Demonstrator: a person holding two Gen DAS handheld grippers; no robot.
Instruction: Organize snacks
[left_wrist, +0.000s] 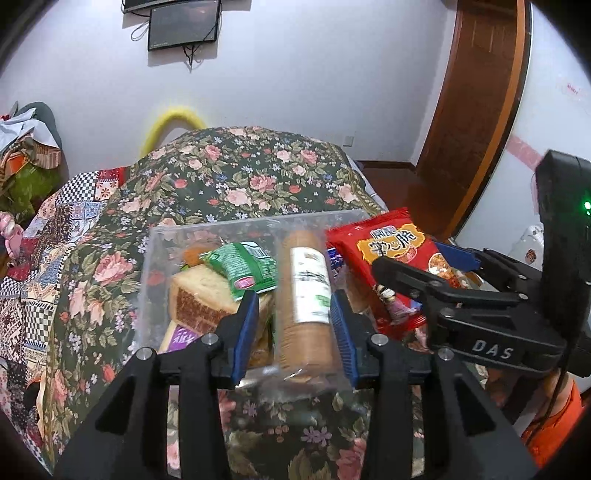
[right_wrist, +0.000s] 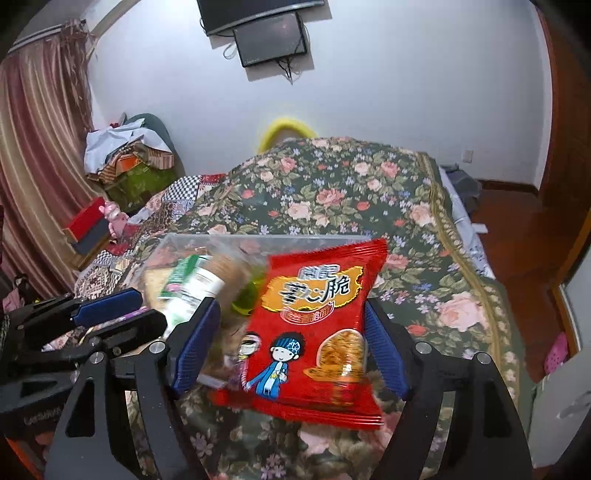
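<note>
A clear plastic box (left_wrist: 159, 236) sits on a floral bedspread and holds a wrapped cake slice (left_wrist: 201, 295), a green packet (left_wrist: 243, 267) and a purple packet (left_wrist: 183, 338). My left gripper (left_wrist: 295, 328) is open, its blue pads on either side of a roll of brown biscuits (left_wrist: 306, 295) that rests in the box with small gaps. My right gripper (right_wrist: 291, 347) is open around a red noodle-snack packet (right_wrist: 317, 317) that lies at the box's right edge; it also shows in the left wrist view (left_wrist: 391, 266). The box (right_wrist: 192, 240) and biscuit roll (right_wrist: 207, 284) show blurred there.
The floral bedspread (left_wrist: 258, 177) slopes away on all sides. A patchwork quilt (left_wrist: 55, 229) lies to the left. A pile of clothes and boxes (right_wrist: 125, 158) stands by the curtain. A wooden door (left_wrist: 476, 92) and wood floor are at the right.
</note>
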